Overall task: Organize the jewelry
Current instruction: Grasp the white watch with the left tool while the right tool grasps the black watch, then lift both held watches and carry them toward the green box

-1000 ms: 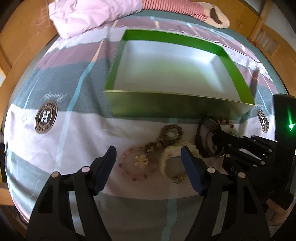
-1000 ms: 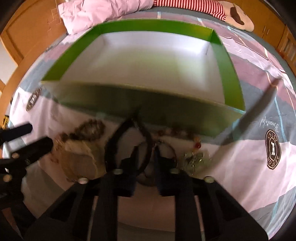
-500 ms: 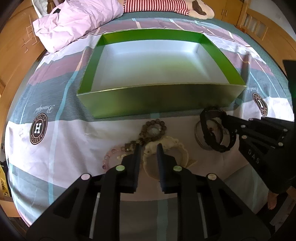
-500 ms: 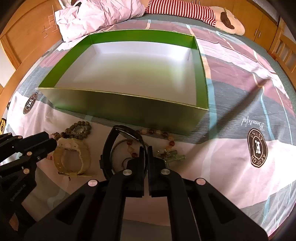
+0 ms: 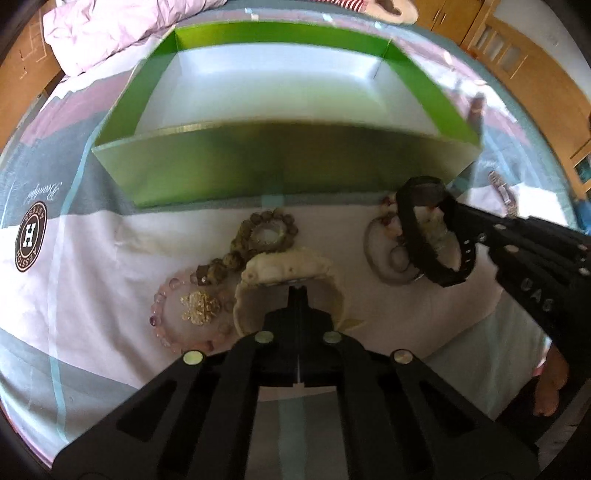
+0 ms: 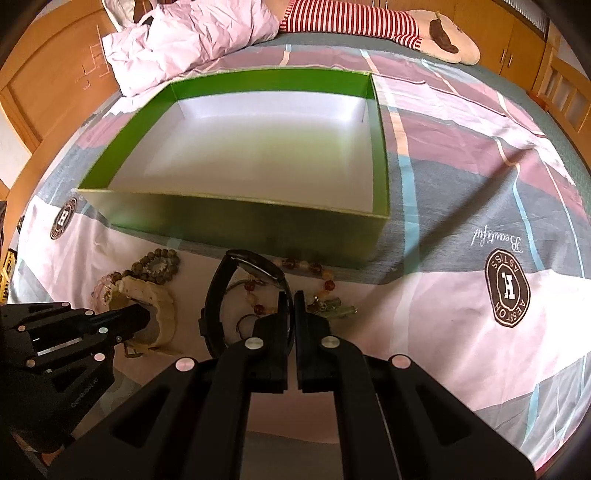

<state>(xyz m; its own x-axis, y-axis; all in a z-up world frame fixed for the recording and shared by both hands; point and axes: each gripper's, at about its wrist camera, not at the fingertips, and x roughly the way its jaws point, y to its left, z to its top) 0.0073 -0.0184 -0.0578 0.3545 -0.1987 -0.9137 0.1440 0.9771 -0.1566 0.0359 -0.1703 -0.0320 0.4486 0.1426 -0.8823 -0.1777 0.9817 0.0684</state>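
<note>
An open green box (image 5: 288, 162) with a white floor stands on the bed, with jewelry strewn in front of it. My left gripper (image 5: 297, 291) is shut on the strap of a cream watch (image 5: 284, 264). Beside the watch lie a brown bead bracelet (image 5: 266, 232) and a pink bead bracelet (image 5: 166, 317) with a gold charm. To the right, my right gripper (image 6: 294, 299) is shut on the strap of a black watch (image 6: 218, 291), which hangs just above an amber bead bracelet (image 6: 295, 264). The left gripper (image 6: 142, 317) and the cream watch (image 6: 159, 295) show at the left of the right wrist view.
The patterned bedsheet (image 6: 480, 206) stretches wide to the right of the box. A pink crumpled quilt (image 6: 184, 37) and a striped plush toy (image 6: 369, 22) lie behind it. A silver chain (image 5: 504, 190) rests near the box's right corner. Wooden furniture (image 5: 535, 74) rings the bed.
My left gripper has gone from wide open to shut on the cream watch, sinking closer to it. My right gripper, shut on the black watch, has lifted it slightly.
</note>
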